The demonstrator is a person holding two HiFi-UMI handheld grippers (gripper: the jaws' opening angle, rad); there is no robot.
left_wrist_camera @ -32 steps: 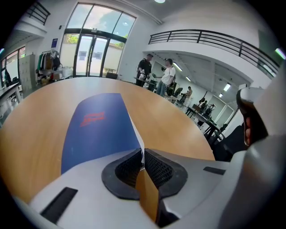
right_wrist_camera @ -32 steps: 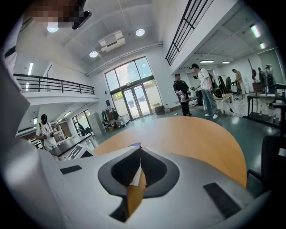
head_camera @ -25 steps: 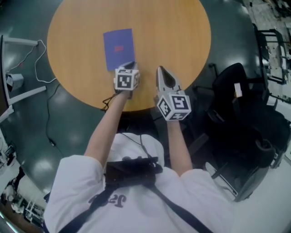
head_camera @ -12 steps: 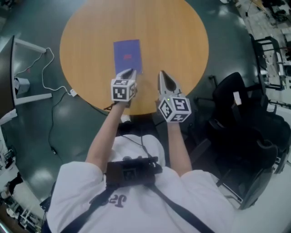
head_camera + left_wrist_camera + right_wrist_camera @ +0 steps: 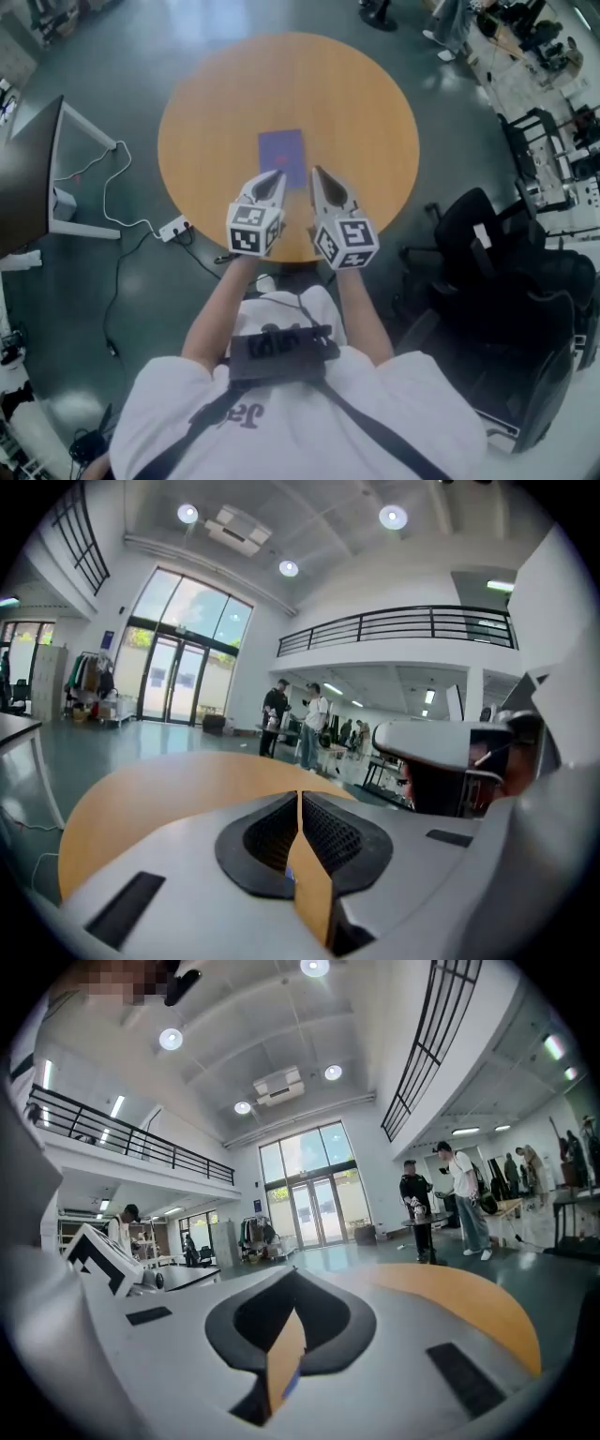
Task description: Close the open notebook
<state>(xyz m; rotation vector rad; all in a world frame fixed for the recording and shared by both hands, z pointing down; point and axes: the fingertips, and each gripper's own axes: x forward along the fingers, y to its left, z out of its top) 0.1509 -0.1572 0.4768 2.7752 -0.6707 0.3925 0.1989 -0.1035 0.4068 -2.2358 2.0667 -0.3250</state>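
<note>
The purple notebook [image 5: 281,156] lies closed and flat on the round wooden table [image 5: 366,103], near the table's middle. My left gripper [image 5: 274,177] hovers just short of the notebook's near left corner, with its jaws together and nothing in them. My right gripper [image 5: 316,174] is beside it, just right of the notebook's near edge, also shut and empty. In the left gripper view the left gripper [image 5: 300,799] points nearly level over the tabletop [image 5: 141,803]. The right gripper [image 5: 294,1281] shows its pads meeting at the tip, above the table's edge [image 5: 469,1302].
A black office chair [image 5: 497,258] stands right of the table. On the left are a dark desk [image 5: 28,178], a white frame and a cable running to a power strip [image 5: 174,228] on the floor. People [image 5: 314,726] stand far off in the hall.
Both grippers have lifted off the table's near edge and now sit higher, closer together. The head view has pulled back, so the table looks smaller. The notebook has stayed closed and in place.
</note>
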